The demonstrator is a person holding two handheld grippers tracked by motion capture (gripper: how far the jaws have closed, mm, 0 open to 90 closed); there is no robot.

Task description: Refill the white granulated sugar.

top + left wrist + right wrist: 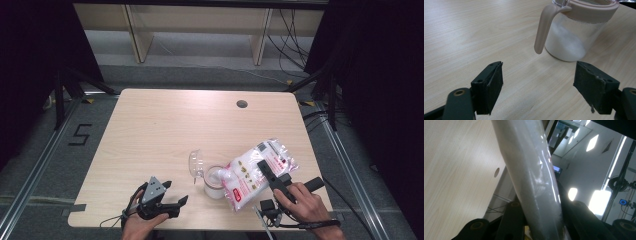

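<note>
— So, where do things stand at the table?

— Midway, I'd judge. On the left, my left gripper (172, 202) rests near the front edge of the table (150, 125), its jaws wide apart with nothing between them, pointing at the jar (214, 182), which stands just ahead on the bare wood. In the left gripper view the jar (574, 32) is upright, its pinkish handle turned toward me, white powder lying at the bottom and well short of the rim. Its clear lid (196, 162) is flipped open, leaning away to the left.

— And the right side?

— My right gripper (267, 172) is clamped on the bag (255, 172), tilted so its lower end hangs over the mouth of the jar. In the right gripper view the bag (531, 177) runs up between the two black jaws, pinched tight. Whether powder is running at this instant I cannot tell.

— What remains?

— By my reckoning, topping up the jar, setting the bag down and closing the lid.

— The setting?

— A pale wooden tabletop, bare apart from these things, with a round cable hole (242, 104) near the far right. Beyond it, a grey floor, light wooden shelf legs (135, 32) and loose cables, with black curtains on both sides. A tape mark shaped like a five (80, 134) lies on the floor to the left.
</note>
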